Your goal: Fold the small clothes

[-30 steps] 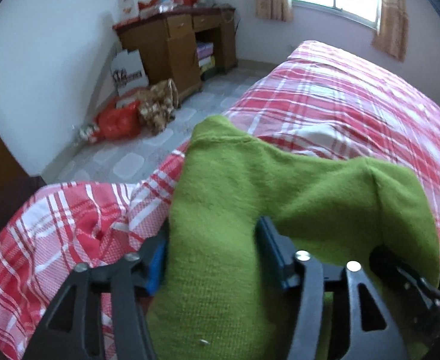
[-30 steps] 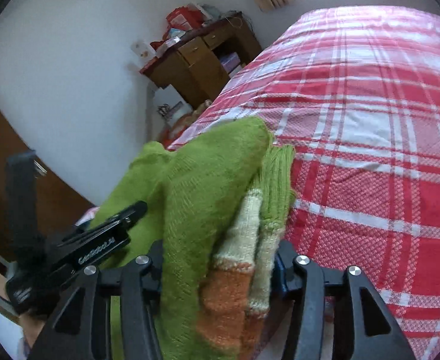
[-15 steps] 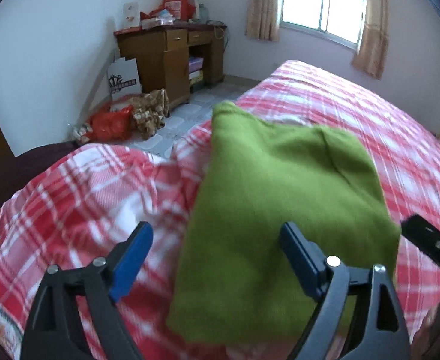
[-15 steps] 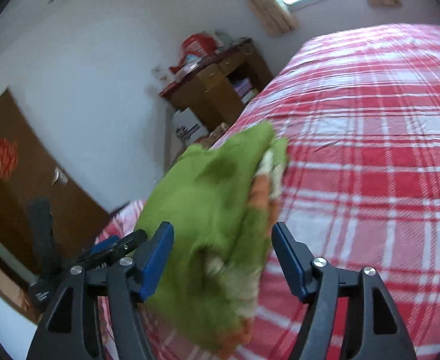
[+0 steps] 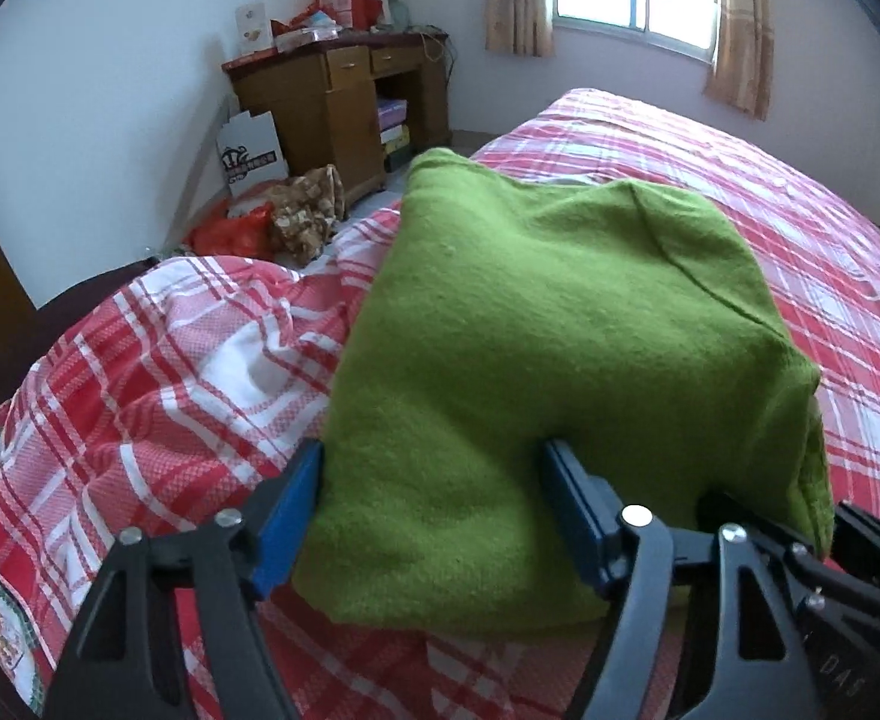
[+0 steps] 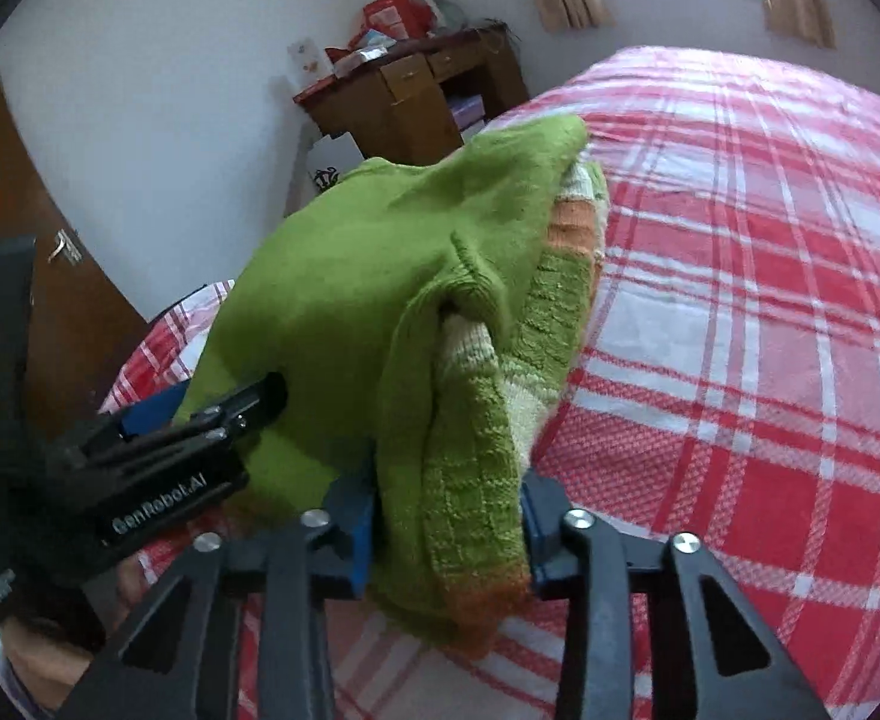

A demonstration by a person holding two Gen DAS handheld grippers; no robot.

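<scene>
Left tongs [image 5: 434, 516]: jaws closed on near edge of the folded green sweater [image 5: 559, 324], bottom centre.
Right tongs [image 6: 445, 516]: jaws clamped on its striped layered edge.
Sweater: it filled the middle of both frames, over the red plaid bed [image 5: 799, 192].
Risk: uneven pulling could open the layers.

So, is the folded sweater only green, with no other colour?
No, the right wrist view shows orange and cream stripes at the edge of the green sweater.
</scene>
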